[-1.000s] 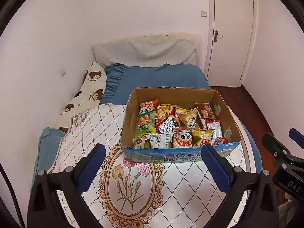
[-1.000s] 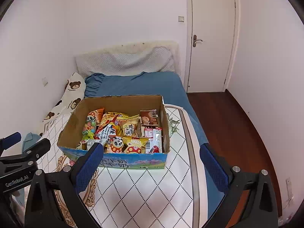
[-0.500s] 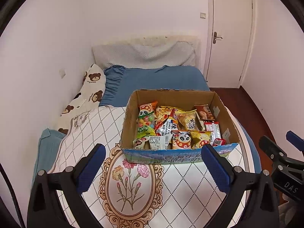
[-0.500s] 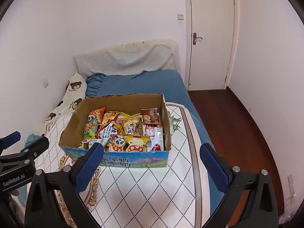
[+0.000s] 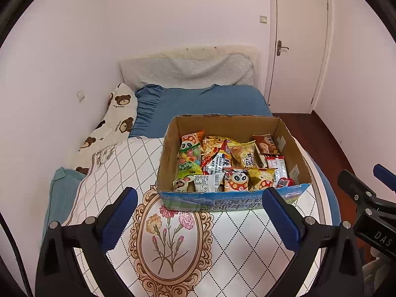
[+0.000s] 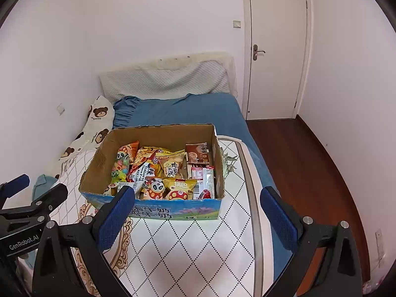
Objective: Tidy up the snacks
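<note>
A cardboard box [image 5: 232, 201] [image 6: 173, 211] with a blue printed front stands on a round patterned table [image 5: 173, 242] [image 6: 188, 252]. Several bright snack packs [image 5: 229, 163] [image 6: 163, 170] fill it, among them a panda candy bag [image 5: 189, 154] and a mushroom-print pack [image 6: 179, 188]. My left gripper [image 5: 200, 210] hangs open in front of the box, nothing between its blue pads. My right gripper [image 6: 198, 212] is open too, near the box's front right corner, and empty. Each gripper shows at the edge of the other's view.
Behind the table lies a bed [image 5: 205, 104] with a blue sheet, a grey pillow and a bear-print pillow [image 5: 116, 116]. A white door [image 6: 277, 49] is shut at the back right. Dark wood floor [image 6: 309, 160] runs along the right side.
Both grippers have drawn back and risen a little, so the box sits slightly lower and smaller in view. Their jaws stay open. The snacks have not moved.
</note>
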Action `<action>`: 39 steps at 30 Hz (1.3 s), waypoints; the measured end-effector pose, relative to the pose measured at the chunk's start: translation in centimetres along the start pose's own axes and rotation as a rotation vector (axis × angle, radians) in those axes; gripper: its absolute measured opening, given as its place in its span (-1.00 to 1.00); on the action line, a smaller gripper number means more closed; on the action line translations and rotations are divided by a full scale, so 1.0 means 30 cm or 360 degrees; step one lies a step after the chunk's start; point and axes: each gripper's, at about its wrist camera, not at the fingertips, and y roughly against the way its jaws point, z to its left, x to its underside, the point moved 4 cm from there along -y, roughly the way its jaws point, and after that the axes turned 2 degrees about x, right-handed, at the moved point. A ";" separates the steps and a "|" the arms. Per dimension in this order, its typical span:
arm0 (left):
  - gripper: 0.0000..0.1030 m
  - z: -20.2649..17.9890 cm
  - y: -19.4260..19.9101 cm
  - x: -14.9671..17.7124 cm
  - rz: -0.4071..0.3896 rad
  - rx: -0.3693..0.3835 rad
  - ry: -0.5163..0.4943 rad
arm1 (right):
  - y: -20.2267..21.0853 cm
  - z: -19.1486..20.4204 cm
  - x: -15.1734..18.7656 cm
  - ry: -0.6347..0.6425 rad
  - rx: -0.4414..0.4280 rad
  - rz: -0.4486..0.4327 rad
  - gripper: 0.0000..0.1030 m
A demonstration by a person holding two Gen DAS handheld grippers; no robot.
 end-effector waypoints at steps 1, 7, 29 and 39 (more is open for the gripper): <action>1.00 0.000 0.000 0.001 0.0001 0.0000 0.0000 | 0.003 0.000 -0.001 0.0001 0.0000 -0.0001 1.00; 1.00 0.002 -0.005 0.005 0.0003 0.0002 0.0004 | 0.002 0.004 -0.004 0.0002 -0.0015 0.0000 1.00; 1.00 0.009 -0.023 0.021 0.0050 -0.0007 -0.0002 | -0.003 0.020 0.007 0.0042 -0.0026 0.0045 1.00; 1.00 0.005 -0.022 0.022 0.0044 -0.0005 -0.0003 | -0.002 0.019 0.004 0.0038 -0.0025 0.0034 1.00</action>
